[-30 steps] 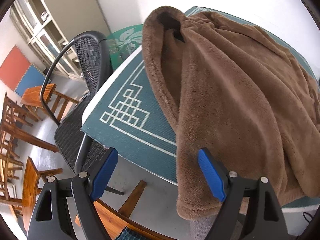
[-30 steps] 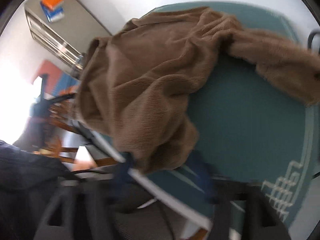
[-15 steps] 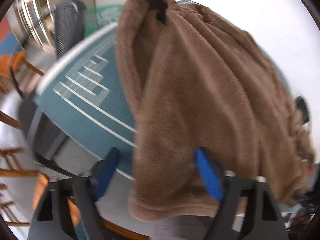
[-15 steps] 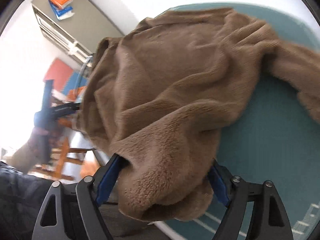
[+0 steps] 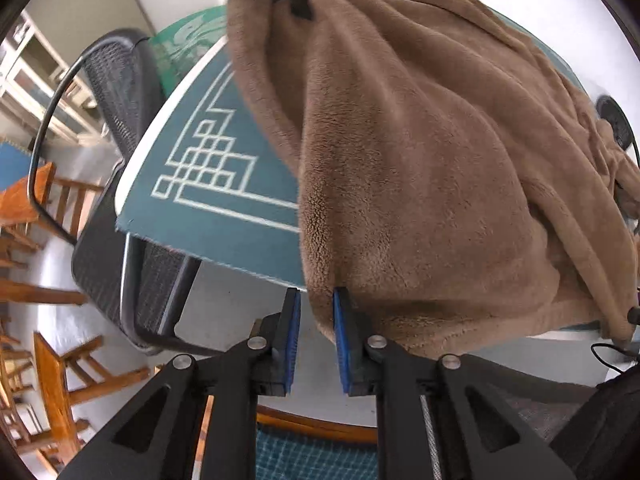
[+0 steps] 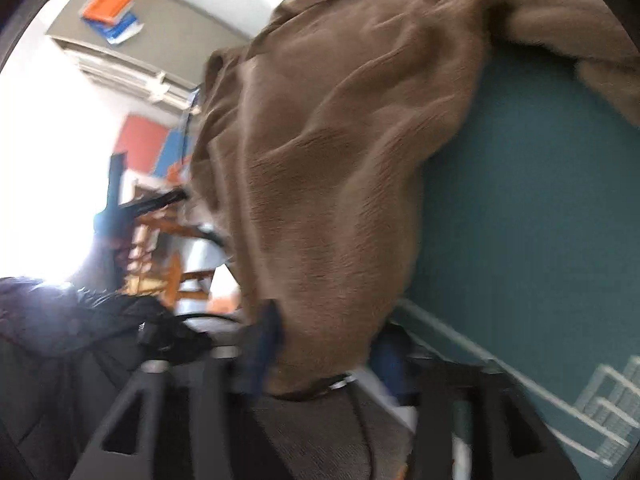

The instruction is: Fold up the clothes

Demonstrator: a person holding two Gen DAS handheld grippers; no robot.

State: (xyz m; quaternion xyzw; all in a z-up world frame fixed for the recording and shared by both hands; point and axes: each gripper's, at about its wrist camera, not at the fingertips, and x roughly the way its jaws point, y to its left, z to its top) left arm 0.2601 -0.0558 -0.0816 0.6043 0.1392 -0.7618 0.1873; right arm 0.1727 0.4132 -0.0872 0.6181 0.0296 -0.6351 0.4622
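While the teal mat [image 5: 224, 224] with its white line pattern covers most of the table, a brown fleece garment [image 5: 420, 152] lies heaped on top of it and takes the biggest part of both views. Its near edge hangs down over the front side of the table, and in the right wrist view one sleeve [image 6: 580, 40] stretches away over the mat toward the far right. The fabric is thick and fluffy, with long folds that run from the far end to the near edge.

Beside the table at the left stands a dark mesh chair [image 5: 116, 92], and further left there are wooden chairs [image 5: 56, 376] on a pale floor. A grey cabinet [image 6: 120, 52] with an orange and a blue item on top shows behind the garment in the right wrist view.

The left gripper [image 5: 316, 336] has its blue pads [image 5: 343, 340] drawn close together, and they pinch the hanging left edge of the garment, with only a thin fold of fleece between them. The right gripper [image 6: 324, 356] is at the near hem on the other side; the fleece hangs down between its fingers, but this picture is blurred by motion, so I cannot tell if the fingers really clamp the cloth or only stand around it.
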